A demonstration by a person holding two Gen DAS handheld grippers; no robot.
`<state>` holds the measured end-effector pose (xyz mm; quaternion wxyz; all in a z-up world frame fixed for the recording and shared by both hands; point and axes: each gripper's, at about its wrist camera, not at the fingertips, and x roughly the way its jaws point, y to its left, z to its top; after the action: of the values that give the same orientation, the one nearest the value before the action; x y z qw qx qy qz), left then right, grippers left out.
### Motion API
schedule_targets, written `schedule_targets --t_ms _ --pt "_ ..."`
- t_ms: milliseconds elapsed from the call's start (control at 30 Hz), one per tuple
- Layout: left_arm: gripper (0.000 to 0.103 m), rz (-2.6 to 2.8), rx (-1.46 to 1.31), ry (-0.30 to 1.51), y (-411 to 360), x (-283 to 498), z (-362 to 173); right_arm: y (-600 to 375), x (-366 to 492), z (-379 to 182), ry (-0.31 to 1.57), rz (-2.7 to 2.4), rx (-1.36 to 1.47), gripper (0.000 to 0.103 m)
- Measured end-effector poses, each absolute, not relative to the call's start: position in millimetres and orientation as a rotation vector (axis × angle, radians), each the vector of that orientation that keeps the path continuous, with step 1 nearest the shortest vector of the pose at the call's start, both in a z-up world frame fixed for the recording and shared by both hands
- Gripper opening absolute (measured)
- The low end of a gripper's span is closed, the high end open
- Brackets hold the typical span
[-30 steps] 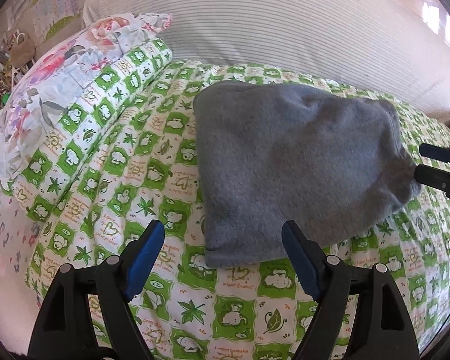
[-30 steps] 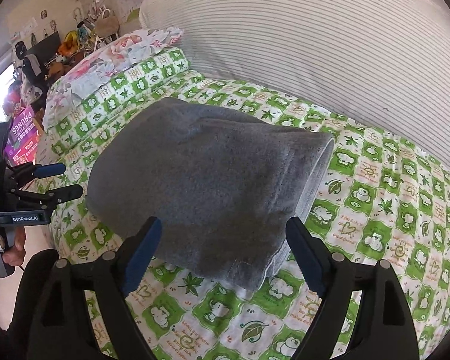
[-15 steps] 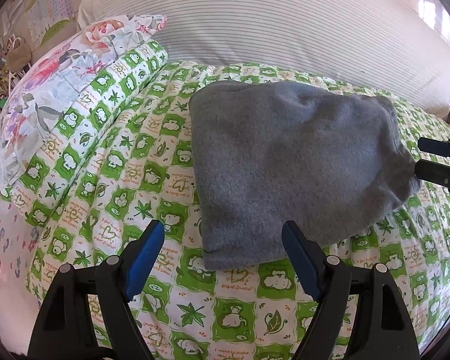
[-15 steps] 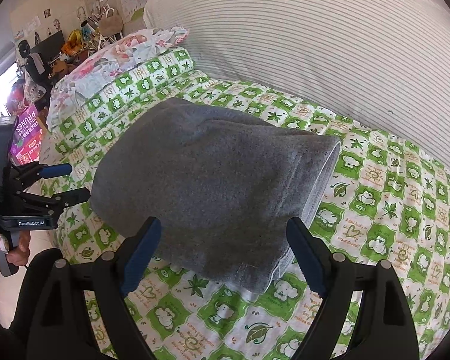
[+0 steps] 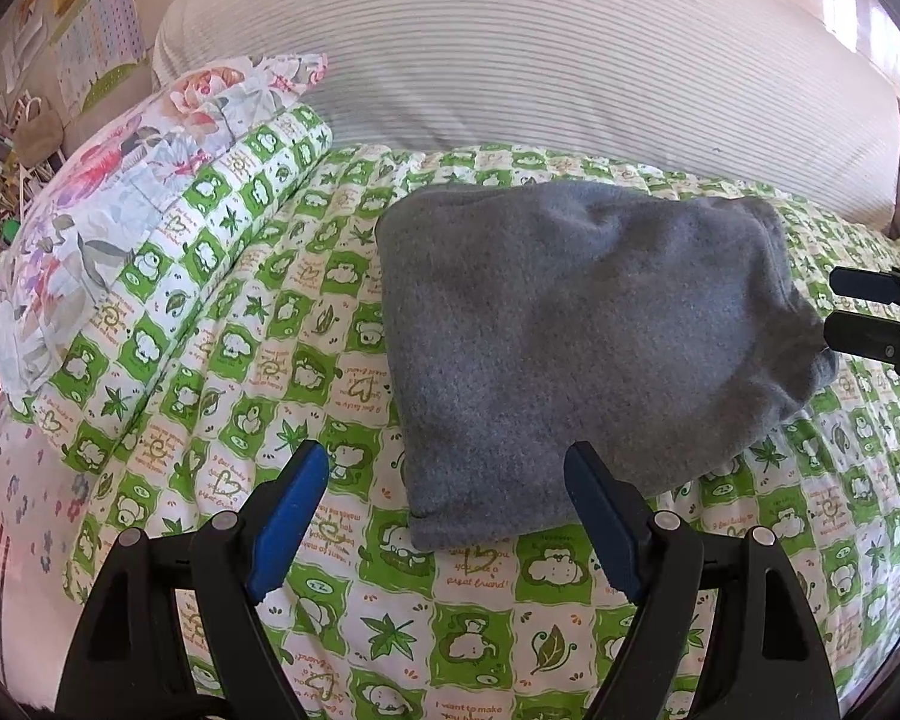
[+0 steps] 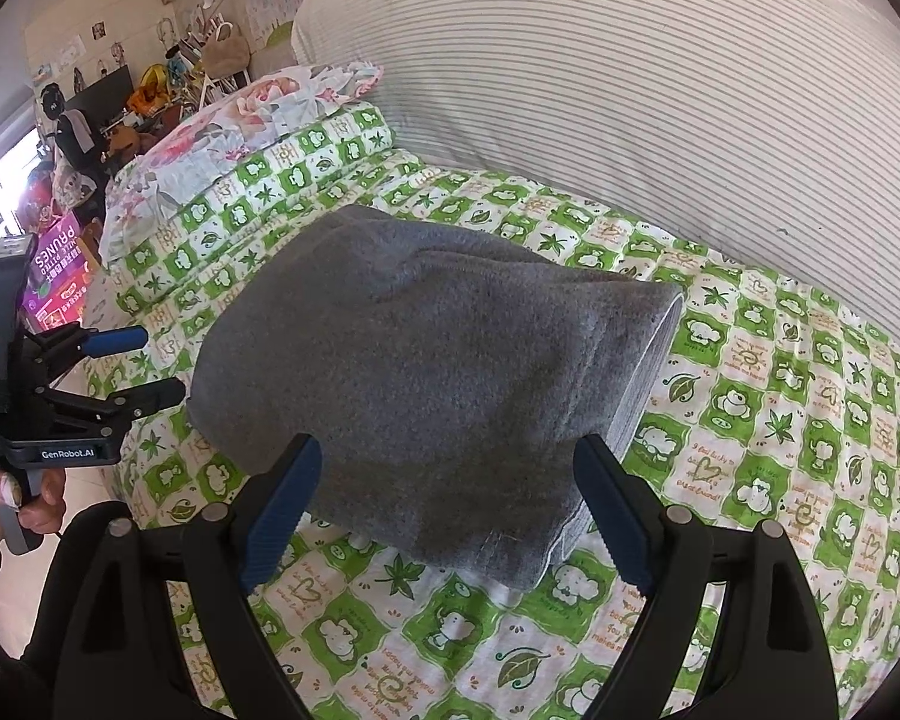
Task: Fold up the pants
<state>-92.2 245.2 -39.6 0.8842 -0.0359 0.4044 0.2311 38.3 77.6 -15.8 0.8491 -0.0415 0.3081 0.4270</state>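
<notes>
Our left gripper [image 5: 447,483] has its jaws spread wide with nothing between them; it hangs just above the quilt [image 5: 258,360], near the closest corner of the pants [image 5: 570,348]. Our right gripper [image 6: 450,477] is the same, jaws wide and empty, with the hem side of the bundle just in front of its blue pads [image 6: 282,498]. Neither gripper touches the cloth, as far as we can see.

The grey pants lie on the quilt as a thick, compact packet, several layers one over the other, with the rolled edge showing on the side toward the striped cushion [image 6: 690,90]. A floral pillow [image 5: 120,192] sits apart, at the head of the bed.

Compared with one second ago, almost nothing on the bed has changed: the packet keeps its shape and place, and both grippers have drawn back only a little, jaws as wide as before. We judge from this that the folding is finished or nearly so, and that at most a small straightening of the bulging side remains.
</notes>
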Motion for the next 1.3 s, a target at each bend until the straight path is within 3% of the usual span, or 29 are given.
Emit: schedule_targets --t_ms 1300 --pt "0.081 0.466 -0.047 0.789 235.2 -87.2 -27.7 73.2 34.8 -11.3 0.660 0.885 -0.033 0.088"
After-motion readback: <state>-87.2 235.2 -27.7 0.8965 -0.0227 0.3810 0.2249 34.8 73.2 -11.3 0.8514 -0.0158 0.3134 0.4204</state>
